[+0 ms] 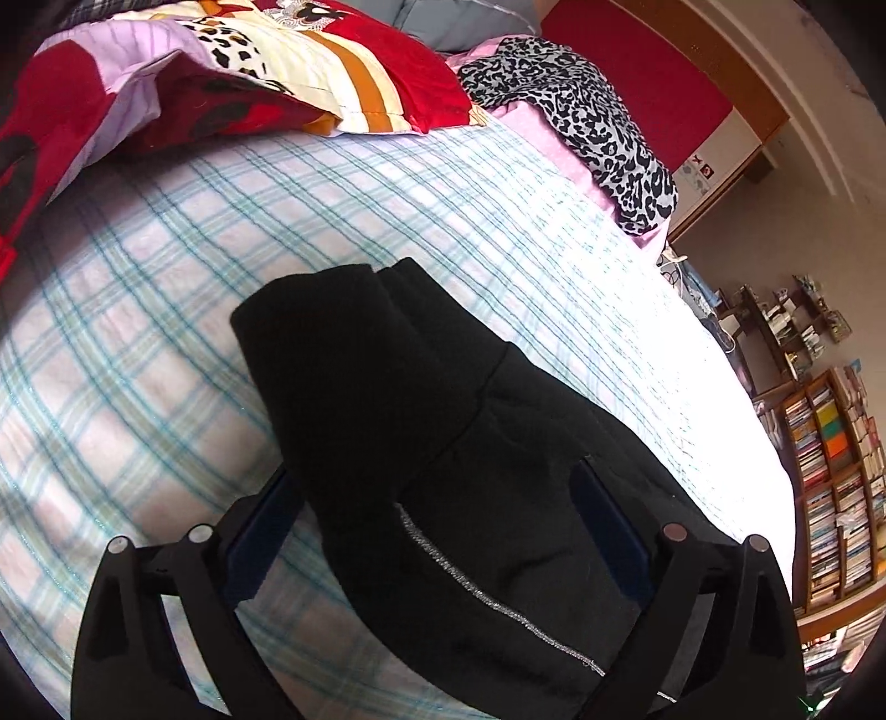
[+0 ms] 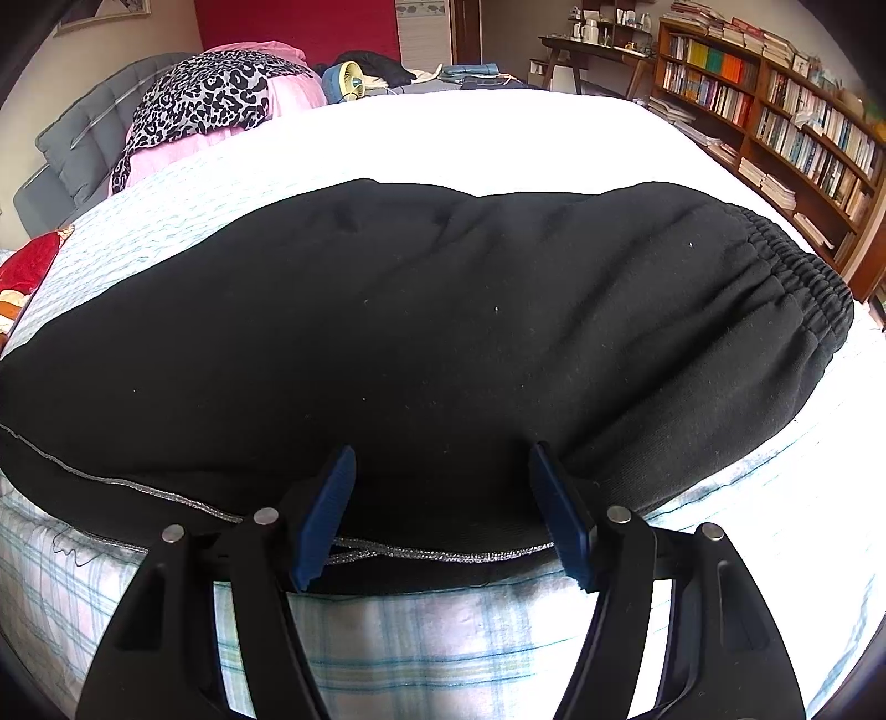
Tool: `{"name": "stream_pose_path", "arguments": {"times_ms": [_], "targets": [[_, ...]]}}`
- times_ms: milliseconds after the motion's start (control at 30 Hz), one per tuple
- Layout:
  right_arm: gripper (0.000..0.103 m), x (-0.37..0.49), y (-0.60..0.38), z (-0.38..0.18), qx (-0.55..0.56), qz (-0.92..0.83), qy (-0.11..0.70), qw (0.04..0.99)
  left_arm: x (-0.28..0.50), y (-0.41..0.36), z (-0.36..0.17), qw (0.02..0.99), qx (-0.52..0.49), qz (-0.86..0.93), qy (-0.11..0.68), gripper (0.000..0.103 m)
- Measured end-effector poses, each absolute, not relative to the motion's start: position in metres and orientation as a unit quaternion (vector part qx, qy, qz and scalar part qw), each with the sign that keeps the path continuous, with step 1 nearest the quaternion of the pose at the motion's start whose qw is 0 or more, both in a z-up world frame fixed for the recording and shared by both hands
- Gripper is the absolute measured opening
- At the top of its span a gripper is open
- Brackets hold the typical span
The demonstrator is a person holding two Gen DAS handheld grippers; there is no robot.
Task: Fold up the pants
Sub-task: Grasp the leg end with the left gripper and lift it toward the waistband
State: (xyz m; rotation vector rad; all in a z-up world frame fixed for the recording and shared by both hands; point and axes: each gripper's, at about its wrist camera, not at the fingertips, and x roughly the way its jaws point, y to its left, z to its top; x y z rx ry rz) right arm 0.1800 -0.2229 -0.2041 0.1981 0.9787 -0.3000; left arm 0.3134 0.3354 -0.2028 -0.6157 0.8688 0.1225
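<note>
Bookshelves line the far wall, packed with rows of books, and beyond the bed a desk carries small bottles and cups. We work over a bed with a pale plaid sheet; a patterned quilt and a leopard-print cloth lie bunched at its head.

Black pants lie flat on the sheet near its front edge. In the right wrist view their long axis runs across the picture: the elastic waistband points right, toward the bookshelves, and the legs run off to the left. A thin silver stripe follows the near edge of the cloth.

Our right gripper straddles that near edge, its blue pads on either side of a bulge of black fabric. The pads stand apart and we cannot tell whether they pinch the cloth or only bracket it.

In the left wrist view the cuff end points away from us up the bed, and the leg runs back down between the fingers of our left gripper. Its jaws stand wide, released, with the leg lying between the pads; the left pad shows clear sheet between itself and the cloth.
</note>
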Motion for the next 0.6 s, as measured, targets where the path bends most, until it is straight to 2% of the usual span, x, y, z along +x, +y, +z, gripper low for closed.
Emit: {"name": "stream_pose_path", "arguments": {"times_ms": [33,100,133,200,333,600], "targets": [[0.067,0.180,-0.223,-0.205,0.094,-0.144,0.468,0.867,0.316,0.334,-0.204,0.857,-0.301,0.048,0.417,0.069],[0.067,0.180,-0.222,-0.205,0.093,-0.146,0.468,0.867,0.319,0.335,-0.207,0.848,-0.320,0.044,0.420,0.055],[0.067,0.180,-0.221,-0.205,0.093,-0.146,0.467,0.867,0.320,0.335,-0.207,0.846,-0.325,0.048,0.421,0.043],[0.067,0.179,-0.221,-0.205,0.094,-0.146,0.467,0.867,0.323,0.334,-0.208,0.842,-0.328,0.048,0.425,0.029],[0.067,0.179,-0.222,-0.205,0.097,-0.145,0.466,0.867,0.321,0.322,-0.195,0.858,-0.298,0.055,0.415,0.024],[0.067,0.178,-0.226,-0.203,0.106,-0.142,0.462,0.869,0.316,0.271,-0.141,0.908,-0.179,0.064,0.374,0.021]]}}
